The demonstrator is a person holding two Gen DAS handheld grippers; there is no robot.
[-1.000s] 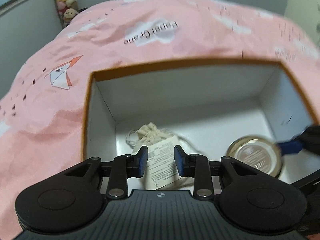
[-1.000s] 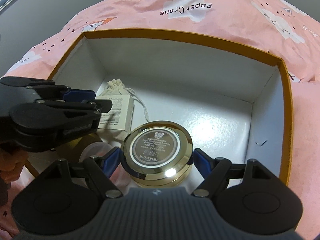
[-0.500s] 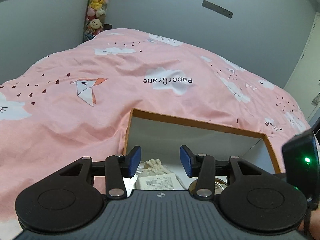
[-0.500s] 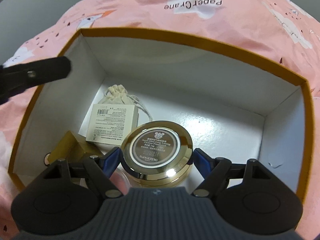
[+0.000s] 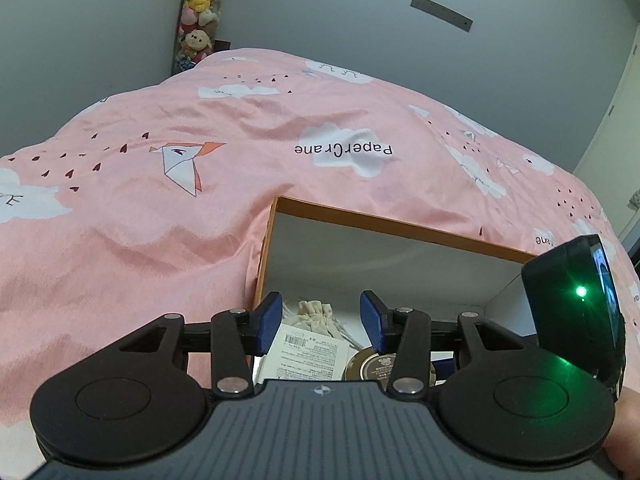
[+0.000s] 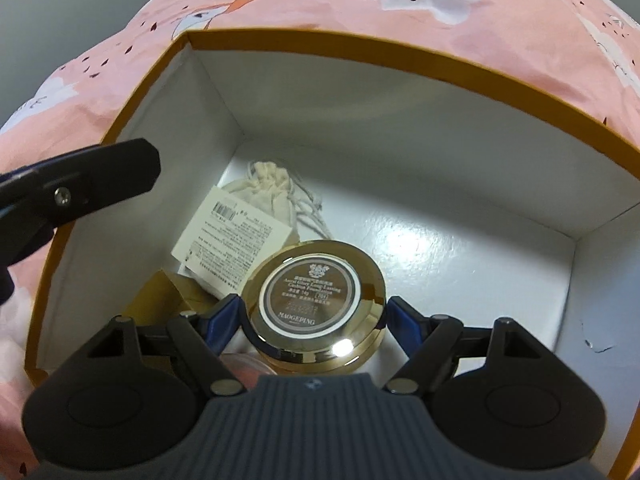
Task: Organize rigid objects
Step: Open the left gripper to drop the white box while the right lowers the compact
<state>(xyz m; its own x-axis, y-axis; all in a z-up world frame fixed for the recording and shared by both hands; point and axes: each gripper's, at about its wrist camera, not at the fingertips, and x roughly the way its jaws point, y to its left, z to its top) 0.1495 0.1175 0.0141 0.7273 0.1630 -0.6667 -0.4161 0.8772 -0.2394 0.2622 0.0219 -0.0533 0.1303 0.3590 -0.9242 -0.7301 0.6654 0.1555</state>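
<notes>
Blue-padded, the left gripper (image 5: 320, 322) is held spread apart and empty above the near-left edge of the orange-rimmed box (image 6: 400, 56). Beyond and below its fingers, a cream drawstring pouch (image 6: 266, 192) and a white printed carton (image 6: 232, 236) are seen on the box floor. To the right, the gold compact (image 6: 316, 304) is pinched by the right gripper (image 6: 314, 316) inside the box.

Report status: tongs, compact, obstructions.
Right tongs shut on gold compact, inside box. Left tongs open, empty, above box edge. Pouch, white carton lie beside compact.
</notes>
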